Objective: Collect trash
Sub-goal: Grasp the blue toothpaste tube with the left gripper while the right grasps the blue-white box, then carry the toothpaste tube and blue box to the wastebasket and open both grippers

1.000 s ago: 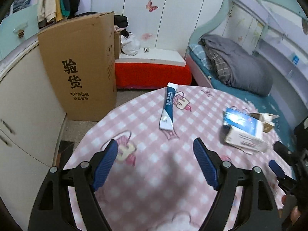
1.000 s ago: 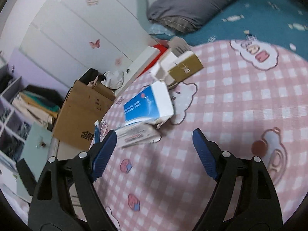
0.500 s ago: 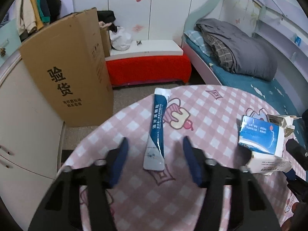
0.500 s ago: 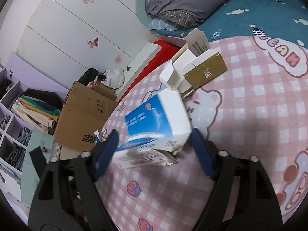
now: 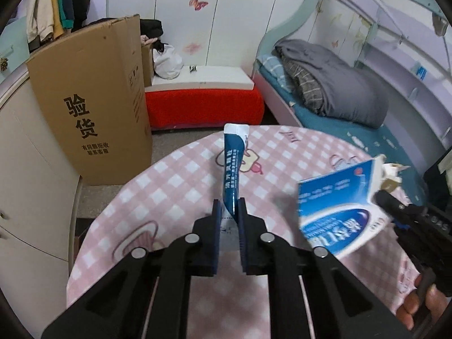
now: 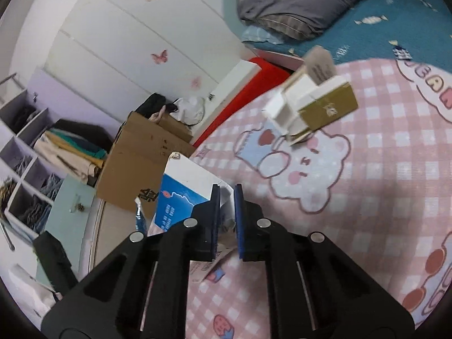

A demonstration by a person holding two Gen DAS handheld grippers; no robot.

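Left hand-held gripper (image 5: 229,207) pinched nearly shut — gripping; right hand-held gripper (image 6: 225,195) likewise clamped.

Child's bedroom at home, bed (image 5: 333,96), butterfly wardrobe (image 5: 197,14), hanging clothes (image 5: 53,5)

One blue-and-white squeezed tube (image 5: 232,169) at frame centre. One blue-and-white cardboard carton (image 5: 337,212) at right. One gold-and-white opened box (image 6: 316,107), upper right of the right wrist view. One tall brown cardboard box (image 5: 90,107) at left. Two butterfly stickers (image 5: 197,1) on the white doors.
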